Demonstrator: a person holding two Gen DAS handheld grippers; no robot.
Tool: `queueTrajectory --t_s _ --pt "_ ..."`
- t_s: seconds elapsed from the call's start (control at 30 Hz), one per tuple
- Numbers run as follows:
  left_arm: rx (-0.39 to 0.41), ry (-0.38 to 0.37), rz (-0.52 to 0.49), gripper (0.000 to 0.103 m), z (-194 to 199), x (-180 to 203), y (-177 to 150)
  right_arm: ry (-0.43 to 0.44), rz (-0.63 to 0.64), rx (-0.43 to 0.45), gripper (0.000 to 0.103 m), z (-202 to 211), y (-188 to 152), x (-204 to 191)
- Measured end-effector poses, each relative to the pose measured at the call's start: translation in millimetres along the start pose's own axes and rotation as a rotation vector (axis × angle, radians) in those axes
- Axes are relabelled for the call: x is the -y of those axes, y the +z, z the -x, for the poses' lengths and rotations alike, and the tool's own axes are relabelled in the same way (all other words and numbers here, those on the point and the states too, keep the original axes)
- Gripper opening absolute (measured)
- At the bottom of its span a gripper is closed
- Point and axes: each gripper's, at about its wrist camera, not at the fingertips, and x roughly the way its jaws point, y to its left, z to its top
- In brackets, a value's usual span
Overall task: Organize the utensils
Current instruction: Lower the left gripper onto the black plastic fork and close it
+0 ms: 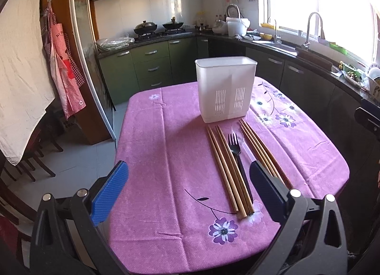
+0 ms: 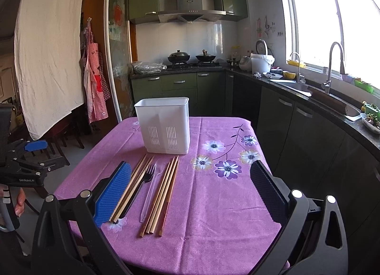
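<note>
A white plastic utensil holder (image 1: 225, 89) (image 2: 163, 125) stands upright and empty-looking at the far side of the purple floral tablecloth (image 1: 166, 156) (image 2: 213, 203). In front of it lie wooden chopsticks (image 1: 225, 170) (image 2: 161, 194) in two bunches, with a black fork (image 1: 237, 153) (image 2: 140, 184) and a clear plastic utensil (image 2: 149, 194) between them. My left gripper (image 1: 187, 189) is open and empty, held above the near table edge, left of the utensils. My right gripper (image 2: 190, 191) is open and empty above the chopsticks' near ends.
Green kitchen cabinets, a stove with two woks (image 2: 190, 57) and a sink with tall tap (image 2: 332, 68) run behind and to the right. Chairs (image 1: 35, 156) and a hanging apron (image 1: 64, 61) stand left of the table. The left gripper shows at the right wrist view's left edge (image 2: 23, 163).
</note>
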Motion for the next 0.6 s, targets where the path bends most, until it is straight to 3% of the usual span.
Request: queueTrajectory --t_s 0.33,0.47,0.53,0.6 --pt "-0.282 -0.164 -0.035 0.095 -108 57 23 -0.005 -0.049 -0.168 0.099 -84 18 36" --pt "-0.334 -0.162 -0.063 0.069 -131 79 31 -0.003 -0.064 -0.208 0.095 -109 21 43" --pt "-0.357 -0.158 -0.068 0.066 -140 85 34 0.008 -0.071 -0.225 0.091 -118 20 45" --pt "-0.383 -0.145 -0.065 0.053 -149 88 35 0.007 -0.074 -0.237 0.084 -124 20 46"
